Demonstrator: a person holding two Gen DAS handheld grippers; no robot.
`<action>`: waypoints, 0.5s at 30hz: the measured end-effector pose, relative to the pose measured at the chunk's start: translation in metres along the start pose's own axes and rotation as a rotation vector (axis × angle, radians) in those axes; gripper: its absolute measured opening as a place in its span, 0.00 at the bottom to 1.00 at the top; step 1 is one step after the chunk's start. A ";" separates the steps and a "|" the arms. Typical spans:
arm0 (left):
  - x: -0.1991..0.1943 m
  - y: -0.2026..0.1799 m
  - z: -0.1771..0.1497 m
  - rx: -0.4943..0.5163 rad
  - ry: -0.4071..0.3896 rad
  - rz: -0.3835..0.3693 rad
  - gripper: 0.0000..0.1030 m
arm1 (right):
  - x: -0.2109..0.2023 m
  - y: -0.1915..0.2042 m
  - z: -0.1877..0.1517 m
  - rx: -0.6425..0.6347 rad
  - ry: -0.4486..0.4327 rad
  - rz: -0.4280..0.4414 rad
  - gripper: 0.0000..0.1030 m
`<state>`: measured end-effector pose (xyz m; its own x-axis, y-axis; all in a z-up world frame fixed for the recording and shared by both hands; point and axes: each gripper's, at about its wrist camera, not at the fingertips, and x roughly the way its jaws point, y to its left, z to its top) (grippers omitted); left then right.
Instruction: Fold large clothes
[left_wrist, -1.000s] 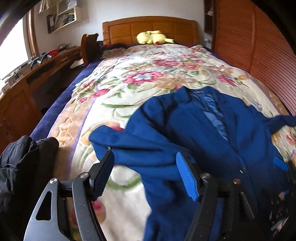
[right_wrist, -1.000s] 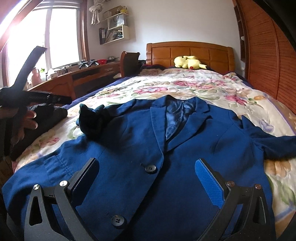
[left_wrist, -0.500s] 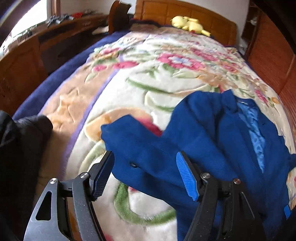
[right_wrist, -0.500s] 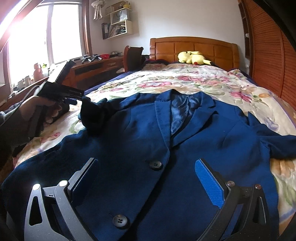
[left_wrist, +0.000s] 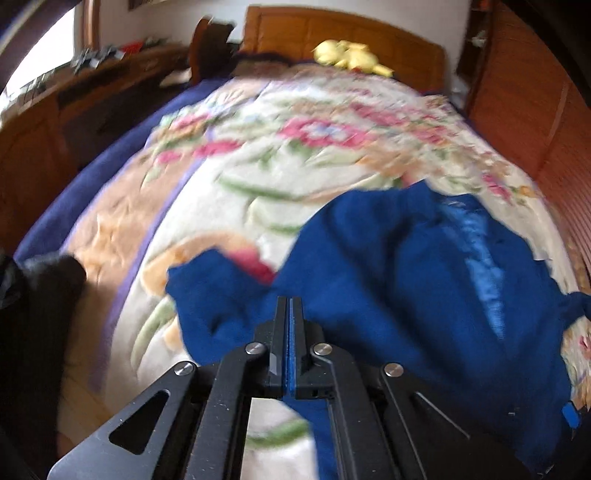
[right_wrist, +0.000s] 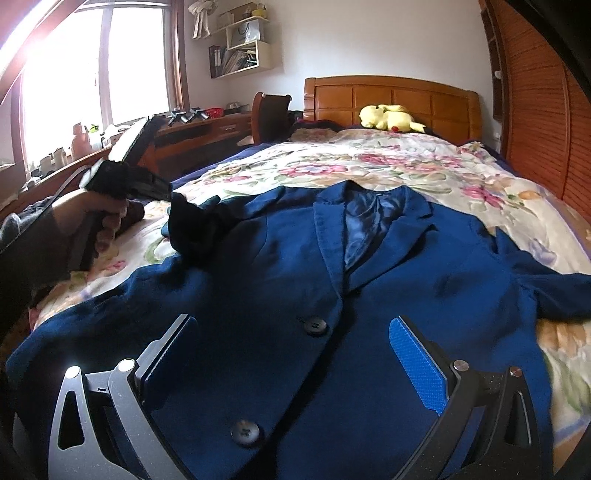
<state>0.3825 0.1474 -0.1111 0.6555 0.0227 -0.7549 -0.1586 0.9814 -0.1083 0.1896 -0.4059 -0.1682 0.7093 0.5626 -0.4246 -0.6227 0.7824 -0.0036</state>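
Your blue jacket lies face up on the floral bedspread, collar toward the headboard, two front buttons showing. Its sleeve on your left side is bunched and lifted off the bedspread. Your left claw is pressed closed with its tips at that sleeve; the blur leaves it unclear whether cloth sits between them. Your right claw hangs spread wide over the jacket's lower front, gripping nothing. A yellow plush toy lies against the headboard. Dark clothing sits at the bed's left edge.
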 end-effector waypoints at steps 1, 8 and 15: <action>-0.012 -0.008 0.003 0.017 -0.023 -0.003 0.00 | -0.005 -0.002 -0.002 0.001 -0.006 -0.010 1.00; -0.041 -0.019 0.020 0.059 -0.064 0.067 0.20 | -0.029 -0.007 -0.012 0.010 -0.027 -0.049 1.00; 0.008 0.022 0.011 0.000 0.044 0.126 0.59 | -0.024 -0.002 -0.013 -0.008 -0.006 -0.046 1.00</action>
<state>0.3919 0.1715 -0.1126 0.5969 0.1377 -0.7904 -0.2376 0.9713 -0.0102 0.1692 -0.4249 -0.1697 0.7389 0.5278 -0.4187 -0.5923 0.8051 -0.0304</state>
